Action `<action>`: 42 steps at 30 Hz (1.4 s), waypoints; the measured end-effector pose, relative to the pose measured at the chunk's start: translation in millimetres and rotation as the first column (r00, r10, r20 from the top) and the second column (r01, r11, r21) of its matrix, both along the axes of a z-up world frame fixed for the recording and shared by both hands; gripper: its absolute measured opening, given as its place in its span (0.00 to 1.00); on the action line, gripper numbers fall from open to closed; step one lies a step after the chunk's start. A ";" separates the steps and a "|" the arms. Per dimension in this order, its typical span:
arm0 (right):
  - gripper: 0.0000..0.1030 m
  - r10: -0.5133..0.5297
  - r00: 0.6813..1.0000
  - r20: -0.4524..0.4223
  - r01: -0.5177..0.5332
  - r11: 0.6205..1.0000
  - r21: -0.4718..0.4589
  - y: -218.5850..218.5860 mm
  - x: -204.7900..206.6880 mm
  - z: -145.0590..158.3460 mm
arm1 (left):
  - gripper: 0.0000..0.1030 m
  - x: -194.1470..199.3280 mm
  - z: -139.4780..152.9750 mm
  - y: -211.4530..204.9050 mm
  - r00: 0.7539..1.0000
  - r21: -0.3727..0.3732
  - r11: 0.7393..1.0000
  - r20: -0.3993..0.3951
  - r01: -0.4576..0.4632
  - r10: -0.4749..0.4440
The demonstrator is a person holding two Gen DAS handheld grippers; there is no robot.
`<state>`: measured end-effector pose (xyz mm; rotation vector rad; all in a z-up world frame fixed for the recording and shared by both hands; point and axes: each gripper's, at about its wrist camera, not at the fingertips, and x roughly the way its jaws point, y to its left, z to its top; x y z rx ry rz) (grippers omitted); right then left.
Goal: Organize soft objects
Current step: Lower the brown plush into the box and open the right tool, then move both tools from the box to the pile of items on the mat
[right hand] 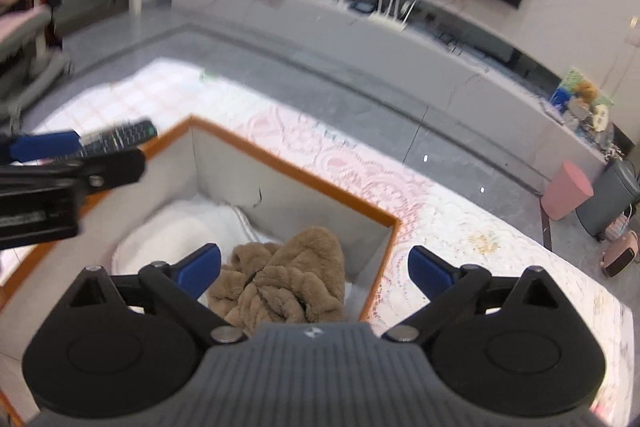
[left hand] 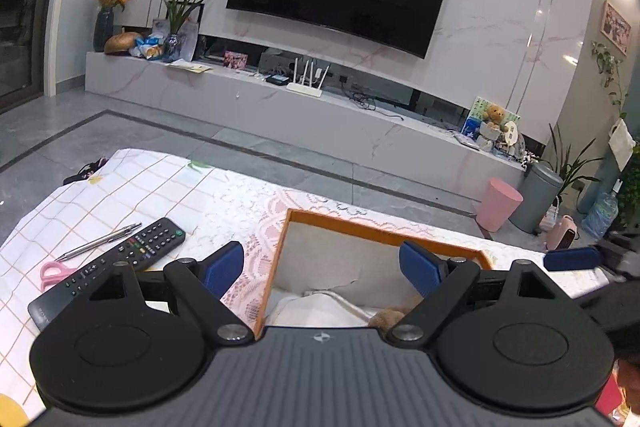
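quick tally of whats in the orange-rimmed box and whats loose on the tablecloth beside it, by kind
In the box:
brown fleece cloth: 1
white cloth: 1
On the tablecloth:
remote control: 1
pen: 1
pink scissors: 1
Total: 5

Right wrist view smeared by motion blur; remote control (right hand: 120, 135) beyond the orange-rimmed box (right hand: 296, 169) shows no readable buttons. Brown plush cloth (right hand: 284, 279) inside the box: near end hidden behind the gripper body. White cloth (right hand: 180, 231) partly hidden by a blue finger. Left wrist view: box's near half hidden, remote's near end hidden.
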<state>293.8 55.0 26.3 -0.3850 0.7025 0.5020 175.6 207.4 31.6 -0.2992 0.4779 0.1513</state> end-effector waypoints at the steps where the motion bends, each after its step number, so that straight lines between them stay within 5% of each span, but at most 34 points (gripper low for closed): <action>1: 0.96 -0.002 1.000 0.011 0.002 1.000 0.016 -4.3 -5.6 4.2 | 0.99 -0.6 1.2 -1.4 1.000 -0.001 1.000 0.004 0.007 -0.007; 12: 0.97 -0.028 0.999 0.017 0.027 0.996 0.086 -69.8 -74.1 28.3 | 0.99 -10.3 24.8 -33.3 0.989 -0.045 0.992 0.093 0.120 -0.116; 20: 0.97 -0.177 0.979 0.103 0.168 0.982 0.088 -138.0 -112.7 28.2 | 0.99 -28.3 46.5 -54.8 0.964 0.032 0.977 0.160 0.210 -0.212; 24: 0.97 -0.239 0.966 0.104 0.230 0.969 0.087 -169.3 -125.5 22.2 | 0.99 -29.7 50.4 -70.4 0.956 0.011 0.969 0.161 0.248 -0.247; 30: 0.97 -0.296 0.920 0.255 0.307 0.952 0.000 -202.8 -139.7 26.4 | 0.99 -31.8 49.9 -107.7 0.923 0.049 0.934 0.144 0.354 -0.357; 42: 0.97 -0.410 0.887 0.211 0.386 0.911 0.144 -264.4 -150.2 28.1 | 0.99 -50.5 27.7 -188.2 0.846 0.160 0.842 0.062 0.515 -0.529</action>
